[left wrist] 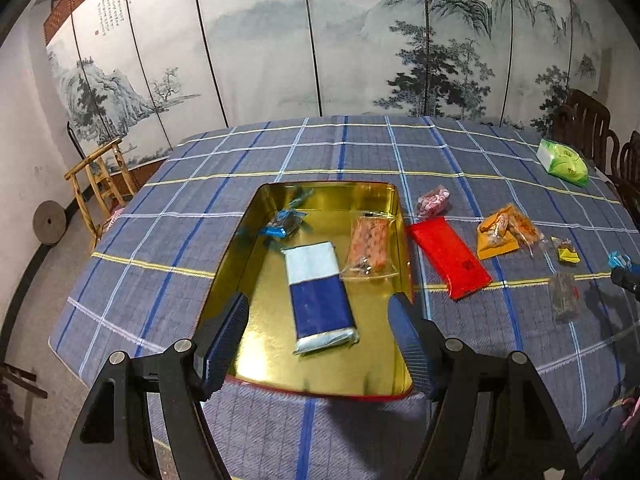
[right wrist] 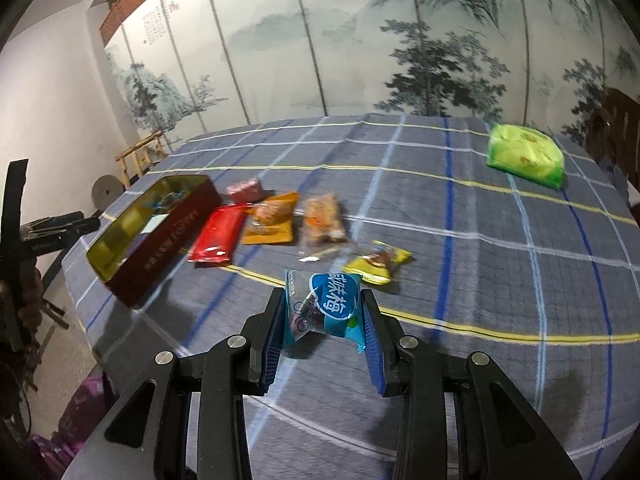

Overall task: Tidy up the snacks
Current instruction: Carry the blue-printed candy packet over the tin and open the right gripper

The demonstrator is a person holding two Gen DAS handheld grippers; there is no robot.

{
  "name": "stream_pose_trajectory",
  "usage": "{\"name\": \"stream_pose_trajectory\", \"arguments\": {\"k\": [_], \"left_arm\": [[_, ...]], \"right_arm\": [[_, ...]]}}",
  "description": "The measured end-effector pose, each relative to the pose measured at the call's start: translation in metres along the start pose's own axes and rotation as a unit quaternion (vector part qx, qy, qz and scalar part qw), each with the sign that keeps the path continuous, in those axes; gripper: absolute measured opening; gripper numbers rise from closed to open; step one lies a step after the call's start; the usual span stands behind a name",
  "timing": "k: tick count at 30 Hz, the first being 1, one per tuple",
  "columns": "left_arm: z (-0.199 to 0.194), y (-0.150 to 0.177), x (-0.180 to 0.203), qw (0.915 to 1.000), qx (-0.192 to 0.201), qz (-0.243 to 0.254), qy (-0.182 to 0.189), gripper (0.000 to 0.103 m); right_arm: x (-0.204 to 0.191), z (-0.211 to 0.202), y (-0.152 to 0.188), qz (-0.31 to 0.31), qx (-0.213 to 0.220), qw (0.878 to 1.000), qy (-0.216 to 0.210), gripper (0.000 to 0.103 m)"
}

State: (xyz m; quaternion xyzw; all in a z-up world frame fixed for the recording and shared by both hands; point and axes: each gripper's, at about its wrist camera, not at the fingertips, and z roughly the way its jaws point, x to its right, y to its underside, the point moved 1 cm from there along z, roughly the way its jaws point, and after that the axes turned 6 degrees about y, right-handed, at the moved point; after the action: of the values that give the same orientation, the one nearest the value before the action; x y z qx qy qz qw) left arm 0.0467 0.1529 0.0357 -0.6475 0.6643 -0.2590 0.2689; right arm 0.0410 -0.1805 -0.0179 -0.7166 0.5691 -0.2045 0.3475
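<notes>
A gold-lined tin (left wrist: 256,216) with red outer walls sits on the checked cloth. Inside it lie a blue-and-white packet (left wrist: 318,292), a small blue candy (left wrist: 282,226) and a clear bag of orange snacks (left wrist: 368,246). My left gripper (left wrist: 318,304) hangs open over the tin's near end, above the blue-and-white packet, with its pads apart from it. My right gripper (right wrist: 324,294) is shut on a blue plum packet (right wrist: 326,306), lifted off the cloth to the right of the tin (right wrist: 160,232). Its tip shows at the right edge of the left wrist view.
Right of the tin lie a red packet (right wrist: 218,236), a pink candy (right wrist: 244,190), an orange packet (right wrist: 272,220), a clear snack bag (right wrist: 324,220) and a yellow packet (right wrist: 378,264). A green pack (right wrist: 526,154) sits far right. Chairs stand at the table's edges.
</notes>
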Motion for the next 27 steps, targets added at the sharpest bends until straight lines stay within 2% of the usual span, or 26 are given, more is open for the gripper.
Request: {"name": "stream_pose_trajectory", "arguments": {"k": [5,18,27], "left_arm": [[-0.008,0.008,-0.017,0.9999,0.003,-0.015,-0.006,0.077],[-0.017,0.022,-0.053,0.9989,0.009,-0.026,-0.037,0.081],[-0.013,0.032,-0.070,0.9984,-0.001,-0.030,-0.048,0.081]], "right_arm": [[-0.041,0.001,-0.015,-0.029,0.006,0.999,-0.030,0.037],[-0.185,0.048,-0.067,-0.094,0.005,0.985,-0.142,0.037],[-0.263,0.102,-0.083,-0.117,-0.043,0.975,-0.182,0.037]]}}
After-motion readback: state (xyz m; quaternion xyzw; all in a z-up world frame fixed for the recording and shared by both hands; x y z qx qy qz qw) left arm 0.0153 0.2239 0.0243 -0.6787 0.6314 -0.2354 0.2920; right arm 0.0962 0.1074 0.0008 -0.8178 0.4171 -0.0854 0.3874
